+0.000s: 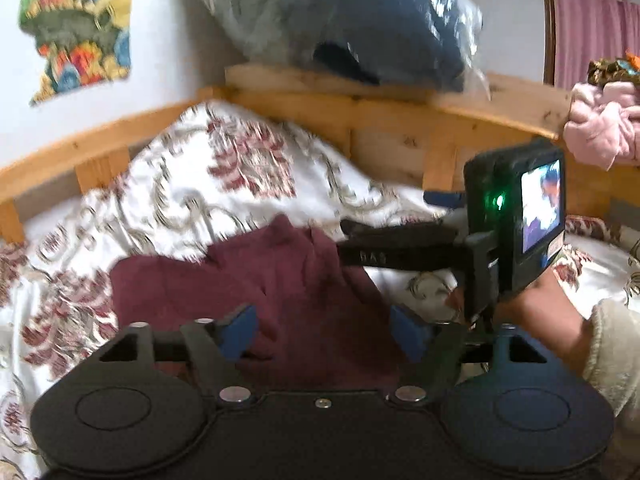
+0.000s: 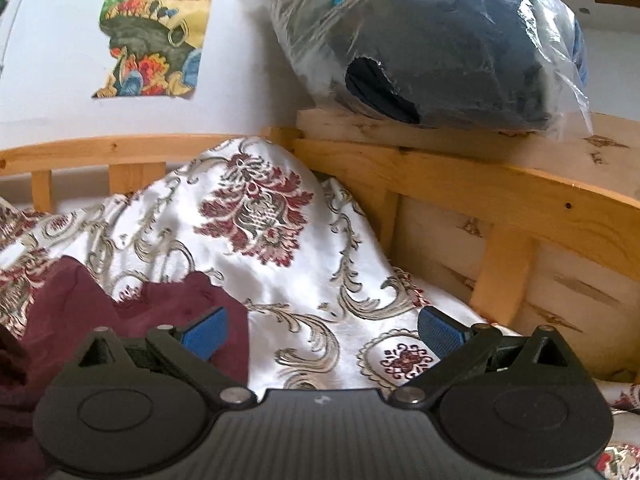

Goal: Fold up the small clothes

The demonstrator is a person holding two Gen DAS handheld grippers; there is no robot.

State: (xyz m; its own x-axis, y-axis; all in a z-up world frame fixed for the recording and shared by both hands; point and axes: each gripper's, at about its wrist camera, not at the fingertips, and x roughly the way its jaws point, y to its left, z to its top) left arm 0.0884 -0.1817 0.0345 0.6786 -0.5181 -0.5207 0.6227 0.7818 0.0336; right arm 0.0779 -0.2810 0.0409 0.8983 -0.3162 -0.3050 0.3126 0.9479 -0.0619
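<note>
A garment (image 1: 256, 280) is spread on the bedcover (image 1: 192, 184), near the bed's left side. Behind it a wooden headboard (image 1: 392, 120) is set, on which a plastic-wrapped bundle (image 1: 360, 20) is rested.

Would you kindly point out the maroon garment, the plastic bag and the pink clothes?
maroon garment (image 1: 280, 280): left wrist view, its middle.
plastic bag (image 2: 460, 40): right wrist view, its bulging front.
pink clothes (image 1: 604, 128): left wrist view, crumpled middle.

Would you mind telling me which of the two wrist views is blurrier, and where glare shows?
Left wrist view: motion-smeared, the poster and floral bedspread soft, the maroon garment lacking detail. Right wrist view: sharper; glare streaks the plastic-wrapped bundle; fisheye bends the wooden bed rail in both.
</note>
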